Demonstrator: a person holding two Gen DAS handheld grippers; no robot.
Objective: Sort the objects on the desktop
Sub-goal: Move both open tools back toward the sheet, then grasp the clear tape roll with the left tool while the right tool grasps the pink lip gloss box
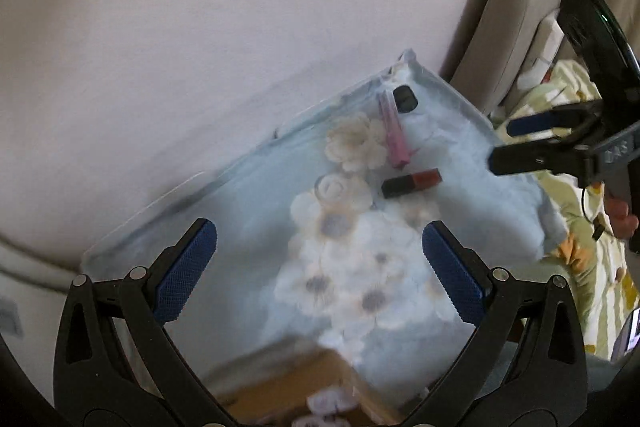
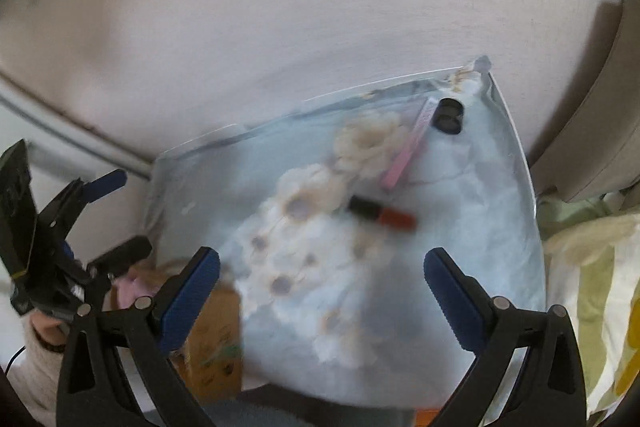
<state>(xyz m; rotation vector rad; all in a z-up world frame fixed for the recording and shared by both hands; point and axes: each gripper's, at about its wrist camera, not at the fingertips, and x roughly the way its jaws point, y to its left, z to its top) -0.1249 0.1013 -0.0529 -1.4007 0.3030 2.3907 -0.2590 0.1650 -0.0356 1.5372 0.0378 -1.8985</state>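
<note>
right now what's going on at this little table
A person holds a gripper in each hand above a small table covered with a pale blue floral cloth. Both the left gripper and the right gripper are open and empty. Three small items lie on the cloth untouched: a black-and-red lipstick tube, a pink tube and a small black object near the far corner. Nothing is picked up yet.

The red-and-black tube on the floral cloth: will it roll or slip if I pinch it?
The tube looks squared-off in the left view, so it probably won't roll. It lies flat on soft cloth, which may give under the pinch. Its glossy, narrow sides could slip.
</note>
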